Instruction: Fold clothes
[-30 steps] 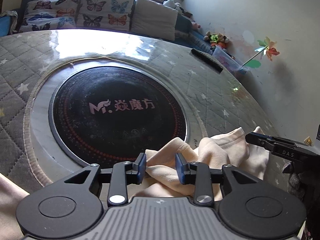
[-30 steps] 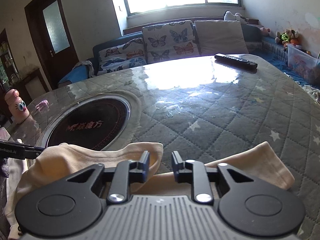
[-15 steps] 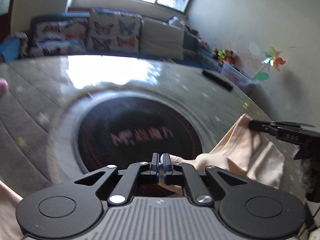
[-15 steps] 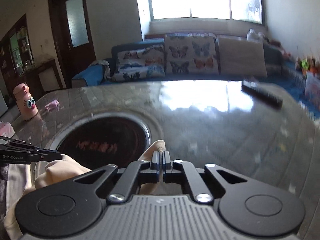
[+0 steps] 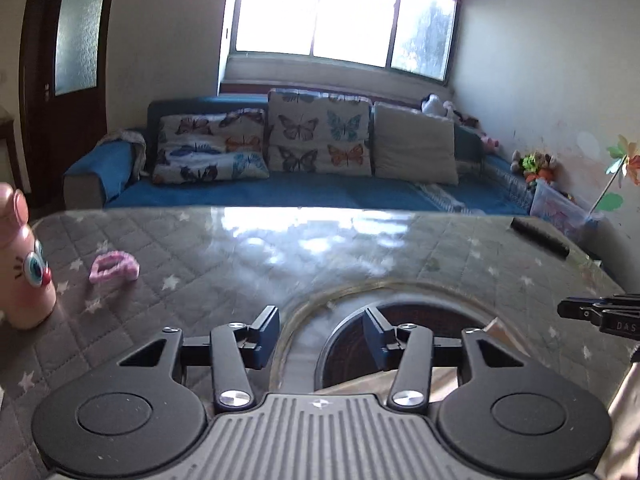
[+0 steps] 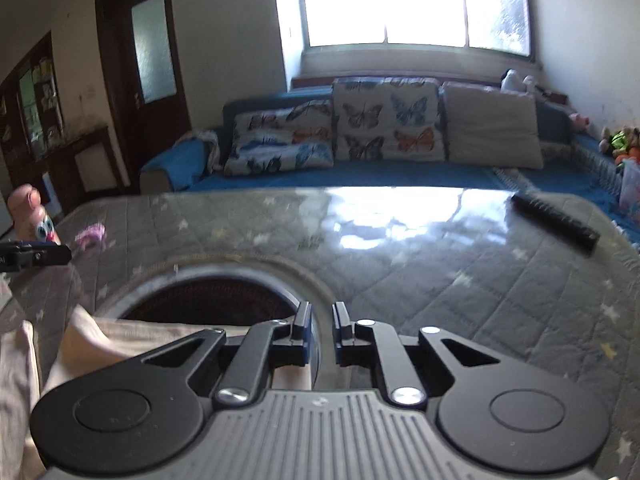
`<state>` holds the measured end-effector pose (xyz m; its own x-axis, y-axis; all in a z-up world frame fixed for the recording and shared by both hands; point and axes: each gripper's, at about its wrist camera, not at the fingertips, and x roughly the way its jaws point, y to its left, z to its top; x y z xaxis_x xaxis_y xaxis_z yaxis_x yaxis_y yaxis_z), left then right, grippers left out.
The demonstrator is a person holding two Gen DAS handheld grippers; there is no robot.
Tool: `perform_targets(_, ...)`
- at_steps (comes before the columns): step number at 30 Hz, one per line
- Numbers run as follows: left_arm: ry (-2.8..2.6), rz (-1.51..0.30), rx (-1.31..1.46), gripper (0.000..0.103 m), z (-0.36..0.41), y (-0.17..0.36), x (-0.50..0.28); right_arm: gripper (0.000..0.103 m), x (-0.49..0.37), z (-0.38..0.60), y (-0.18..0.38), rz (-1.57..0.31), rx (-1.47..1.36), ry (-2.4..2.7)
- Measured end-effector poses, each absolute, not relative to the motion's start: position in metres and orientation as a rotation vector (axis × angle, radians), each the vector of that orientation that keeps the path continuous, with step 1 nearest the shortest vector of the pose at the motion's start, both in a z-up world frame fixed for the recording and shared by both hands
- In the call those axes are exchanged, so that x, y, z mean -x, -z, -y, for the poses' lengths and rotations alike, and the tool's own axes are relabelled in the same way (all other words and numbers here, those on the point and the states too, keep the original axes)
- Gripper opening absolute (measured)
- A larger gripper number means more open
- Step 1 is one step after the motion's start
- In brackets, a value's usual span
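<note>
A cream garment (image 6: pixel 120 338) lies on the table over the near rim of the round black hob (image 6: pixel 208 300). It shows low under my right gripper, and as a sliver (image 5: pixel 448 380) beneath my left gripper. My left gripper (image 5: pixel 322 334) is open and empty above the hob's edge (image 5: pixel 424 312). My right gripper (image 6: pixel 322 330) is open with a narrow gap and holds nothing. The other gripper's tip shows at the right edge of the left wrist view (image 5: pixel 600 312) and at the left edge of the right wrist view (image 6: pixel 36 258).
The grey quilted table cover (image 5: pixel 200 264) carries a pink cartoon bottle (image 5: pixel 24 264), a pink hair tie (image 5: pixel 114 268) and a black remote (image 6: pixel 554 224). A blue sofa with butterfly cushions (image 5: pixel 316 140) stands behind the table. Toys (image 5: pixel 536 164) sit at right.
Both grippers were shut on the cream garment half a second ago and have let go and opened. Both have tilted up, so the garment now sits low under them.
</note>
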<state>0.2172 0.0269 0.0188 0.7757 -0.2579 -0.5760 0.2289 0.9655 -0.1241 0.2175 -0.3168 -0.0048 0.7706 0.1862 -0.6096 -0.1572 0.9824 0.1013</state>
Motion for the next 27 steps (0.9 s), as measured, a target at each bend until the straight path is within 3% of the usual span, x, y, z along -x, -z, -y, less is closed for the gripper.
perform_targets(7,0.301,-0.775,0.008,0.053,-0.033,0.018,-0.206,0.013,-0.239,0.297,0.035,-0.791,0.007,-0.249)
perform_targets(9,0.284,-0.796,0.008,0.053,-0.035,0.026,-0.208,0.017,-0.247,0.291,0.038,-0.794,0.039,-0.252)
perform_targets(15,0.279,-0.806,0.010,0.049,-0.043,0.038,-0.218,0.017,-0.266,0.280,0.046,-0.798,0.078,-0.247)
perform_targets(17,0.287,-0.812,0.014,0.035,-0.043,0.041,-0.222,0.014,-0.272,0.278,0.049,-0.793,0.082,-0.240)
perform_targets(18,0.296,-0.815,0.017,0.030,-0.042,0.042,-0.225,0.006,-0.272,0.277,0.050,-0.792,0.081,-0.237)
perform_targets(19,0.296,-0.813,0.014,0.015,-0.041,0.042,-0.226,0.006,-0.272,0.277,0.049,-0.781,0.088,-0.224)
perform_targets(20,0.292,-0.808,0.008,0.007,-0.040,0.042,-0.228,0.005,-0.271,0.276,0.048,-0.768,0.097,-0.208)
perform_targets(27,0.277,-0.725,0.006,0.006,-0.036,0.035,-0.237,0.005,-0.265,0.294,0.032,-0.667,0.053,-0.111)
